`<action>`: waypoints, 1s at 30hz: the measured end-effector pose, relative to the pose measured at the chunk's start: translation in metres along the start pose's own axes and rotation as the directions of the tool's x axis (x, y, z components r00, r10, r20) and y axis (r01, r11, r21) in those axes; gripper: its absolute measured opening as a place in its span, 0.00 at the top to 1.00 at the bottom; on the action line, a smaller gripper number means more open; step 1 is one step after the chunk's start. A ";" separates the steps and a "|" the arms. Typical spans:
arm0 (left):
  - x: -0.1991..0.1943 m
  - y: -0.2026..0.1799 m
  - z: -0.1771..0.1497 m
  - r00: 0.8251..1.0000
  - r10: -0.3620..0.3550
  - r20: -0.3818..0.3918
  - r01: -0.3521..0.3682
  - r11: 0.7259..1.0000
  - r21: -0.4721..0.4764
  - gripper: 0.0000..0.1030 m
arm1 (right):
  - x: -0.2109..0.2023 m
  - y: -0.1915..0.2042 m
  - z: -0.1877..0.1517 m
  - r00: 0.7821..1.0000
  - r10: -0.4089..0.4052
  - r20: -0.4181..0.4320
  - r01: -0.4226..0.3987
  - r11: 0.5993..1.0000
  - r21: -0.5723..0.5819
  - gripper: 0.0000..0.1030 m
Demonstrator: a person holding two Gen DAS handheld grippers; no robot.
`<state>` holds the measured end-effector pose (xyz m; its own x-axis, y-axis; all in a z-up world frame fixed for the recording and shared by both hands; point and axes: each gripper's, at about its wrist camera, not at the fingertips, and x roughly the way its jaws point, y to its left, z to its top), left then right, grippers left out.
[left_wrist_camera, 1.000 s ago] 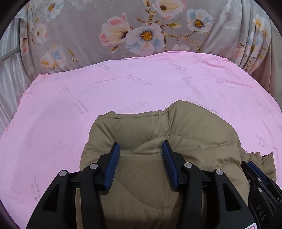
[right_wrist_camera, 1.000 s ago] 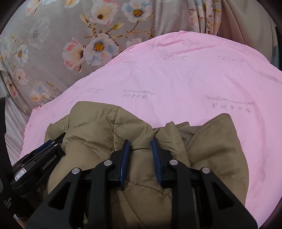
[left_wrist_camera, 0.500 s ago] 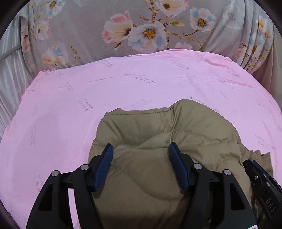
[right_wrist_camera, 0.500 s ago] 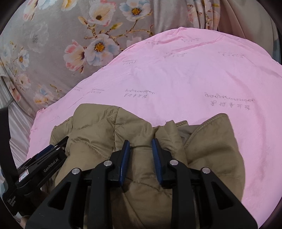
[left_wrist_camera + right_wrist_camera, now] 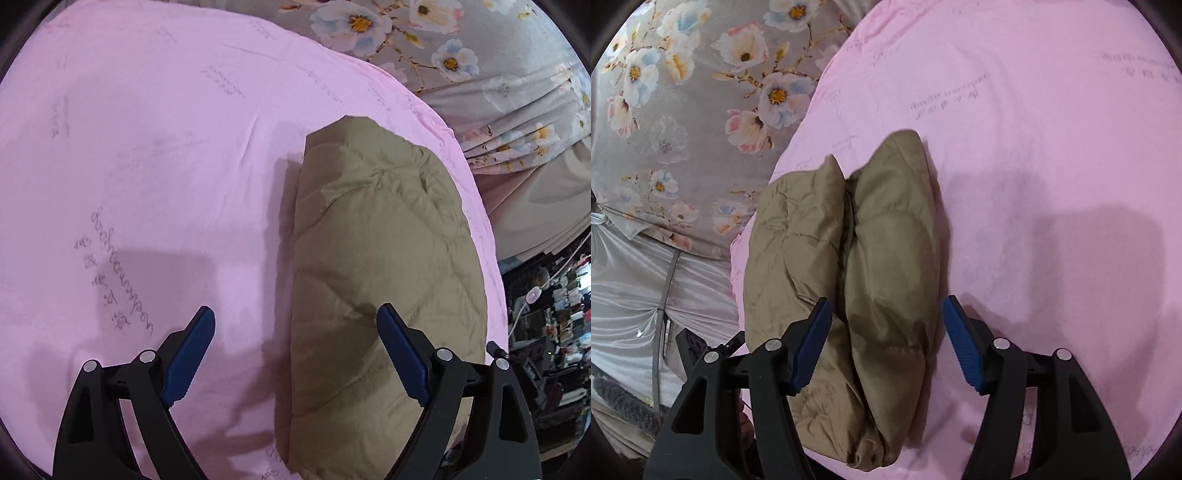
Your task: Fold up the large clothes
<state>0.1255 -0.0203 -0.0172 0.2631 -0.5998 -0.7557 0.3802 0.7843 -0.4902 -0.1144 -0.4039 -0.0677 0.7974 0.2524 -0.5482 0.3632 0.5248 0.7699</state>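
Two views, one folded bundle. Left wrist view: the left claw point(image 5: 295, 347) hangs wide and empty; the tan quilted jacket point(image 5: 376, 266) lies on the pink sheet point(image 5: 147, 147), under the claw's right finger, long axis running near to far. Right wrist view: the right claw point(image 5: 886, 339), wide and empty, straddles the jacket's point(image 5: 871, 258) near end; floral fabric point(image 5: 683, 110) lies left. Judged: the right claw is better centred.

Bedroom at home: pink bedsheet point(image 5: 155, 155), floral curtain point(image 5: 683, 110).

Each claw, left point(image 5: 295, 345) and right point(image 5: 886, 341), has black angular arms, silver screws and ribbed blue pads point(image 5: 402, 350).
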 end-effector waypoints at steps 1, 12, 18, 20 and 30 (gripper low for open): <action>0.003 0.003 -0.003 1.000 -0.012 -0.017 0.012 1.000 -0.004 0.16 | 0.006 -0.002 -0.003 1.000 0.014 -0.020 -0.014 1.000 0.010 0.41; 0.043 -0.025 -0.003 0.976 -0.204 -0.082 0.204 0.979 -0.010 0.05 | 0.033 0.008 -0.001 0.992 0.117 -0.048 -0.116 0.993 0.032 0.41; 0.056 -0.041 0.003 0.985 -0.159 -0.071 0.162 0.986 0.026 0.05 | 0.054 0.018 0.010 0.985 0.154 -0.076 -0.152 0.988 0.027 0.41; 0.056 -0.044 0.004 0.987 -0.145 -0.065 0.148 0.988 0.042 0.05 | 0.064 0.021 0.011 0.981 0.172 -0.087 -0.170 0.985 0.023 0.44; 0.039 -0.078 0.005 0.998 -0.018 0.054 0.006 0.976 0.215 0.20 | 0.073 0.048 0.007 0.989 0.142 -0.051 -0.145 0.988 -0.061 0.85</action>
<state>0.1106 -0.1054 -0.0066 0.3035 -0.6215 -0.7223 0.5639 0.7282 -0.3896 -0.0358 -0.3661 -0.0687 0.8152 0.3652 -0.4495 0.2142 0.5311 0.8198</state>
